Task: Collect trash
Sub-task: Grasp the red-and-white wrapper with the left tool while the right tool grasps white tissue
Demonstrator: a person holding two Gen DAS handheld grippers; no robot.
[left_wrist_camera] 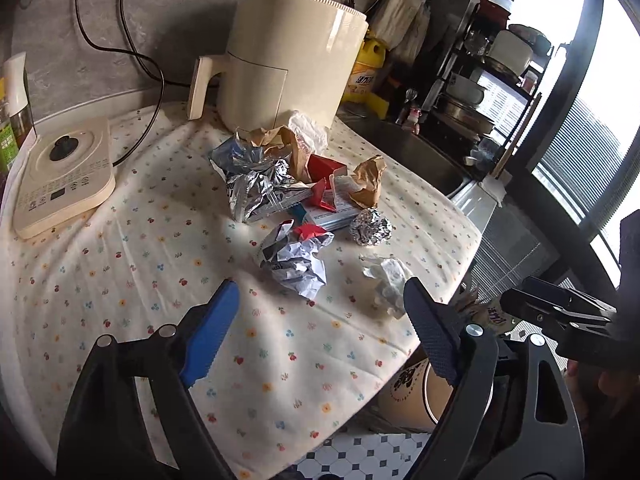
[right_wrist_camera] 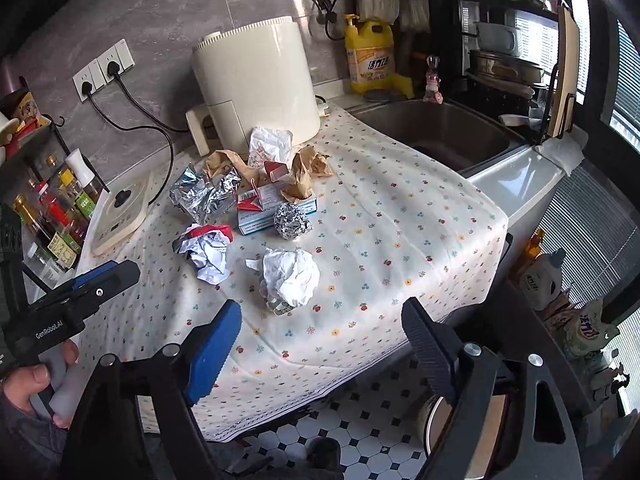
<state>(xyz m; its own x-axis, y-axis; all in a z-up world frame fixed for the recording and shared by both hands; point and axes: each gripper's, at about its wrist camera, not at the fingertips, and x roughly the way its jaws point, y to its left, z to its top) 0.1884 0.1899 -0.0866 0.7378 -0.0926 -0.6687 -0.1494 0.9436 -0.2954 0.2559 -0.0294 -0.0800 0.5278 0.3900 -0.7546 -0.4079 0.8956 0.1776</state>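
Trash lies heaped on the floral tablecloth (left_wrist_camera: pixel 120 280): a crumpled printed paper (left_wrist_camera: pixel 298 258) (right_wrist_camera: pixel 208 248), a white tissue wad (left_wrist_camera: pixel 390 280) (right_wrist_camera: pixel 292 276), a foil ball (left_wrist_camera: pixel 370 226) (right_wrist_camera: pixel 292 222), a silver wrapper (left_wrist_camera: pixel 248 180), brown paper (left_wrist_camera: pixel 368 180), a red box (left_wrist_camera: pixel 324 168) and a blue-white carton (right_wrist_camera: pixel 264 216). My left gripper (left_wrist_camera: pixel 320 300) hangs open above the cloth, just short of the printed paper. My right gripper (right_wrist_camera: pixel 322 312) is open too, the tissue wad just ahead of its jaws. Nothing is held.
A cream air fryer (left_wrist_camera: pixel 288 52) stands behind the heap, an induction cooker (left_wrist_camera: pixel 60 176) at the left. Sink (right_wrist_camera: pixel 440 132), yellow detergent bottle (right_wrist_camera: pixel 370 56) and dish rack (right_wrist_camera: pixel 504 52) lie at the right. Sauce bottles (right_wrist_camera: pixel 52 216) line the left. A brown paper tub (left_wrist_camera: pixel 412 396) stands below the table edge.
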